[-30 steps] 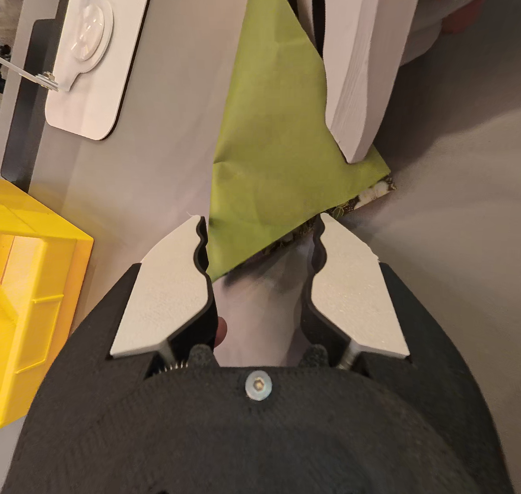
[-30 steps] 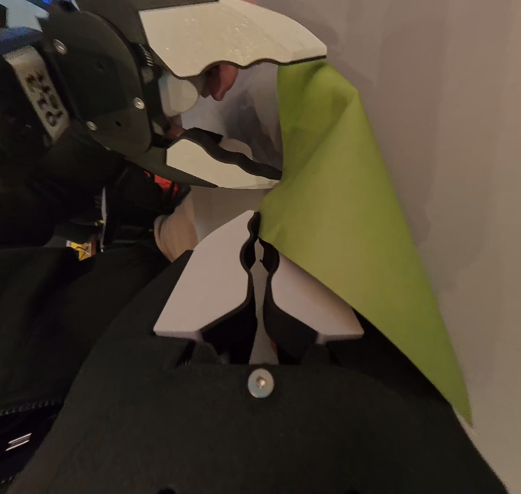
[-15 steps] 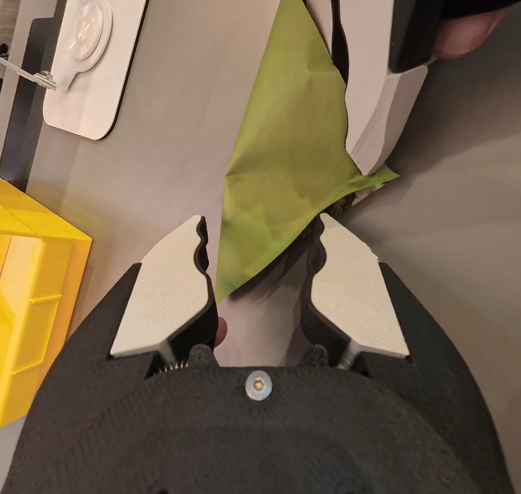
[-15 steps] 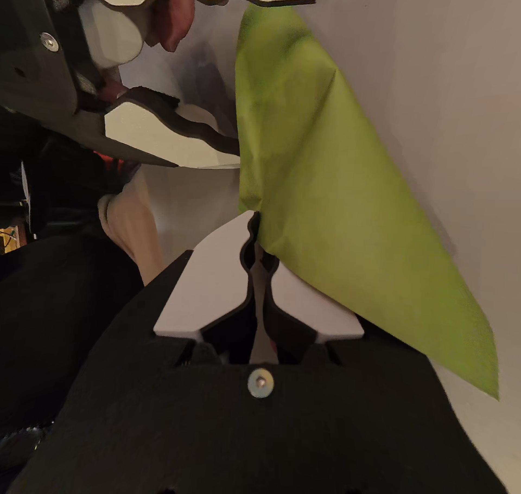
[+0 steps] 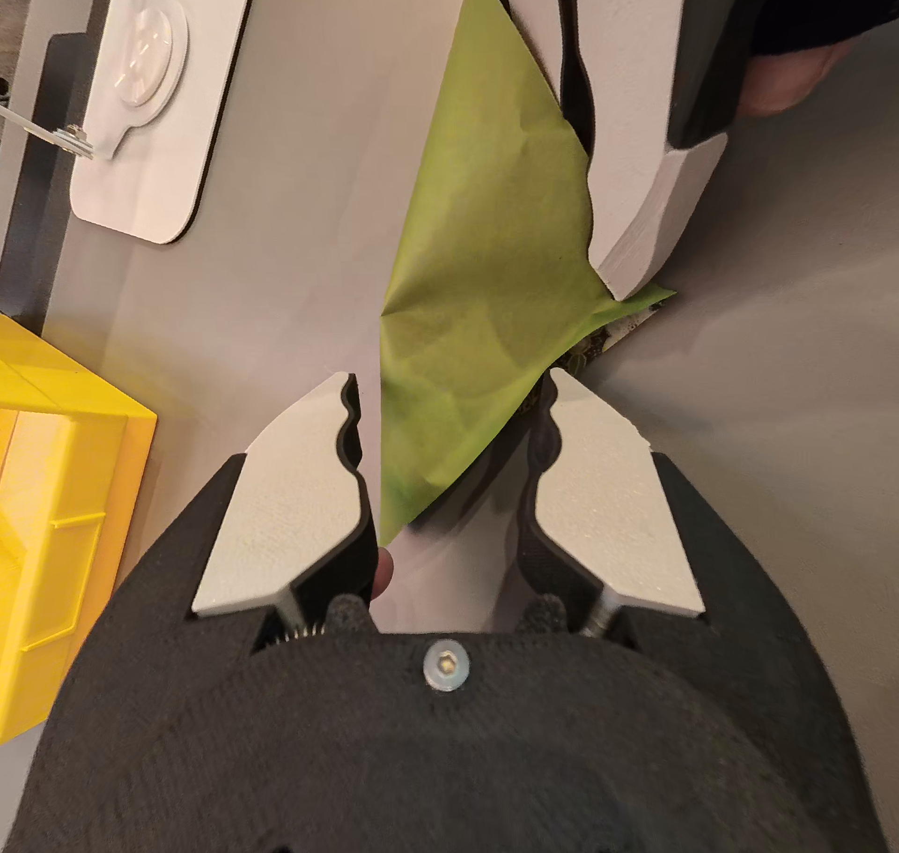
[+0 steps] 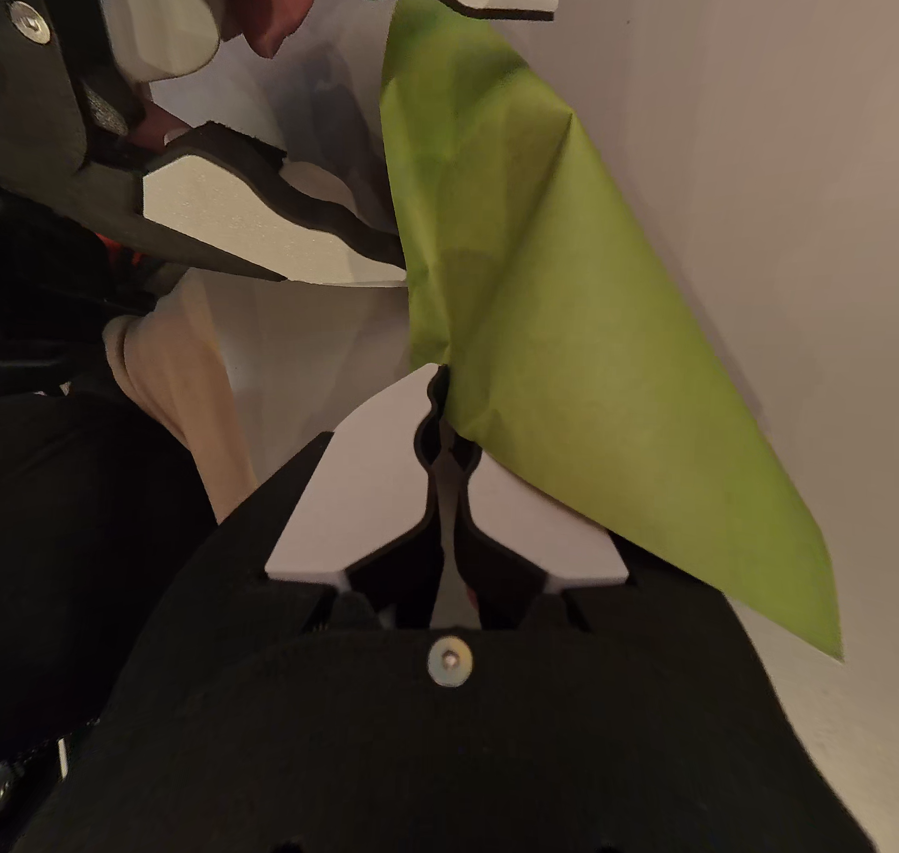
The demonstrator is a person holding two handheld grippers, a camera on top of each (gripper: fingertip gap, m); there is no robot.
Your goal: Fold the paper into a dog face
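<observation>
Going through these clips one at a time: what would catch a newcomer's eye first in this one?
The bright green paper, a creased triangle on the grey table, stands out at once. The right gripper is shut on one edge of it, while the left gripper is open around its near corner. At the far left sits a vivid yellow bin.

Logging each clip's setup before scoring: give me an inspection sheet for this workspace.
Surface: plain grey tabletop, matte.
Job's things: lime-green folded paper triangle, creased, patterned underside showing at one edge.
Clutter: yellow plastic bin at left; white rounded plate with a clear disc at the far left.
Grippers: left gripper open, the paper's near tip between its fingers; right gripper shut on the paper's edge.
Cables: nothing seen.
Surroundings: a person's dark sleeve; a fingertip behind the right gripper.
</observation>
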